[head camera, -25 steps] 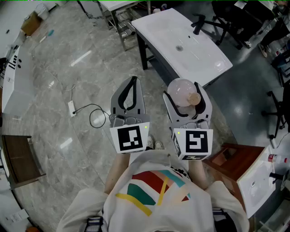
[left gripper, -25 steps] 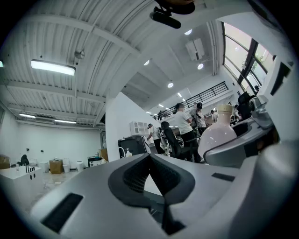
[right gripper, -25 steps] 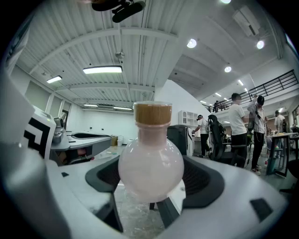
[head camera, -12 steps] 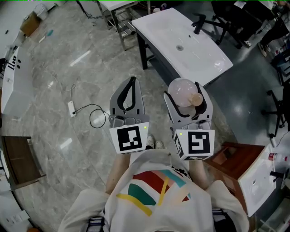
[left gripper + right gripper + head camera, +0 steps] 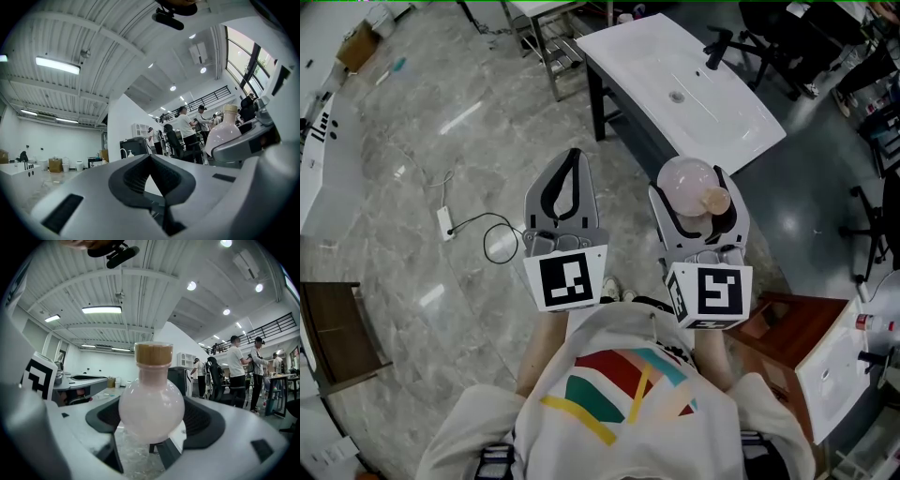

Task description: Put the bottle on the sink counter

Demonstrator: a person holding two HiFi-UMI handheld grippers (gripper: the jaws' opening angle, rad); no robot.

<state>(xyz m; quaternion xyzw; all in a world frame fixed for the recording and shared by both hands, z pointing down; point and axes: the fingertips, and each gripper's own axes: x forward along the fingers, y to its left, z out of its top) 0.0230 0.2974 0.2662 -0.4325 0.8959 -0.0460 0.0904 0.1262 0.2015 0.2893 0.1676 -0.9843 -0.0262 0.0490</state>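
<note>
1. Gripping the bottle (image 5: 151,404) by its round belly, the right gripper (image 5: 152,423) has its jaws clamped on the pale pink glass, one jaw on each side.
2. In the right gripper view the bottle's short neck points up and ends in a tan stopper (image 5: 153,354).
3. From the head view the bottle (image 5: 682,181) is held in the air by the right gripper (image 5: 690,190), near the front edge of the white sink table (image 5: 741,117) but not touching it.
4. The sink table has a shallow basin with a drain (image 5: 678,96), and a black tap (image 5: 717,47) stands at its far side.
5. The left gripper (image 5: 573,161) is beside the right one, over the grey stone floor (image 5: 422,150). Its jaws are pressed together at the tips with nothing between them.
6. The left gripper view confirms this: the left gripper (image 5: 150,160) is clenched and empty, and the bottle (image 5: 224,133) shows off to its right.
7. A thin cable (image 5: 492,239) lies looped on the floor left of the left gripper.
</note>
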